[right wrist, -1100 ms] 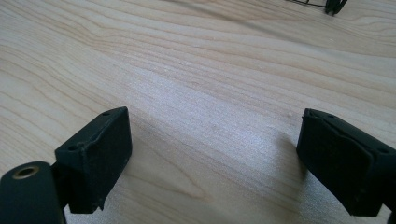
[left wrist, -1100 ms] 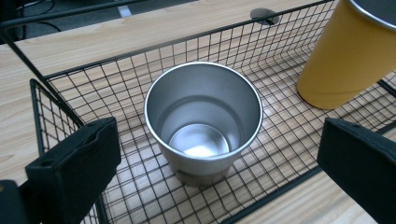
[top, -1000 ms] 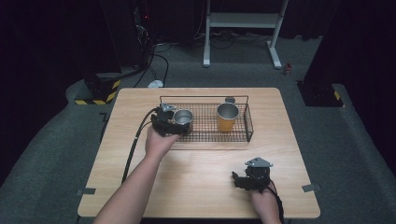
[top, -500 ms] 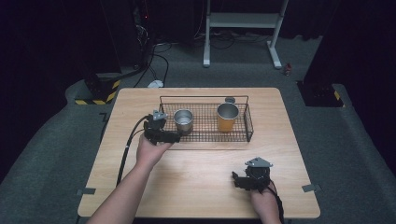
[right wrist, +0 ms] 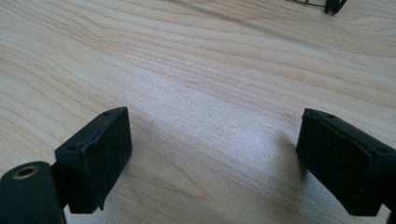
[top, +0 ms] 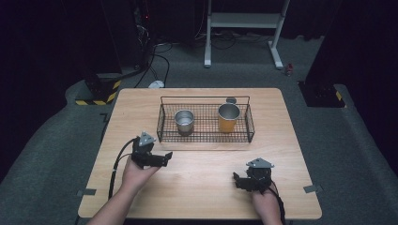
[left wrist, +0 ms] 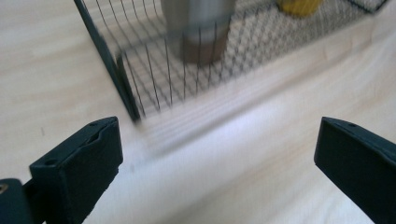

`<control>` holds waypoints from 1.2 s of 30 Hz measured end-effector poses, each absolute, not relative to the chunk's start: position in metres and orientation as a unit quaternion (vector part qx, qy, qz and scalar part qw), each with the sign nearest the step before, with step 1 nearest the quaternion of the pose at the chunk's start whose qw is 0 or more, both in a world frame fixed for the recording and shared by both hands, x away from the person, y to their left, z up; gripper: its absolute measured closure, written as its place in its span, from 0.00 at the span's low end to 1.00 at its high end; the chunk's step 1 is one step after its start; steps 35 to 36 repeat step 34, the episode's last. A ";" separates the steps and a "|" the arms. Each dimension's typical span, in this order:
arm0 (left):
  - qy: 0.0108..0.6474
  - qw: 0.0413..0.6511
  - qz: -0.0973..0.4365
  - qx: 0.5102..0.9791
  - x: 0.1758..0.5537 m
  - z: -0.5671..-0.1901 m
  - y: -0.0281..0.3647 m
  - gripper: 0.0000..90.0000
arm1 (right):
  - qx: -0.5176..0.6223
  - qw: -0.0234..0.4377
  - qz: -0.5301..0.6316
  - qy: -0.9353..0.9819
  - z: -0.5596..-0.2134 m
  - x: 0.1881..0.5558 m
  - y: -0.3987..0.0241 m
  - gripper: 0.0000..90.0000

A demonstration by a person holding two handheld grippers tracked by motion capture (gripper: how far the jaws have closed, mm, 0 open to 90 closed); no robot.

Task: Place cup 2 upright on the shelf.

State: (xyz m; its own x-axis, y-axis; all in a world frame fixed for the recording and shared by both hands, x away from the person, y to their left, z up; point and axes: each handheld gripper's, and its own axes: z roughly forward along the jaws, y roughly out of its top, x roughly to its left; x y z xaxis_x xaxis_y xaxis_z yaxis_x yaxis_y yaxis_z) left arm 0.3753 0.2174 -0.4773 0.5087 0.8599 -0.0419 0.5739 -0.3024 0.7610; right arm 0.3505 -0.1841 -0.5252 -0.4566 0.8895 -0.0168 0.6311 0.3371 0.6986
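In the left gripper view the steel cup (left wrist: 198,28) is getting cut off by the top edge, so its rim is hiding, and the whole wire basket (left wrist: 154,70) is smearing into blur. The yellow cup (left wrist: 299,5) is barely peeking in as a sliver up there. In the right gripper view, just a basket corner is poking in. From the high view, some small round thing (top: 231,100) behind the basket is staying too tiny to tell.

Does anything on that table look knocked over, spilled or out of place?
Nothing stands out. The silver cup and the yellow cup stand upright inside the wire basket, which sits square on the wooden table. No spill shows.
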 end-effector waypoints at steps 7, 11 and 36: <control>0.458 0.351 0.169 0.799 0.347 -0.505 0.236 0.02 | 0.483 0.202 0.318 0.791 -0.525 0.350 -0.184 0.12; 0.452 0.329 0.171 0.811 0.335 -0.516 0.245 0.02 | 0.483 0.202 0.318 0.790 -0.525 0.350 -0.184 0.12; 0.455 0.331 0.193 0.804 0.317 -0.531 0.267 0.00 | 0.481 0.204 0.319 0.790 -0.525 0.349 -0.184 0.13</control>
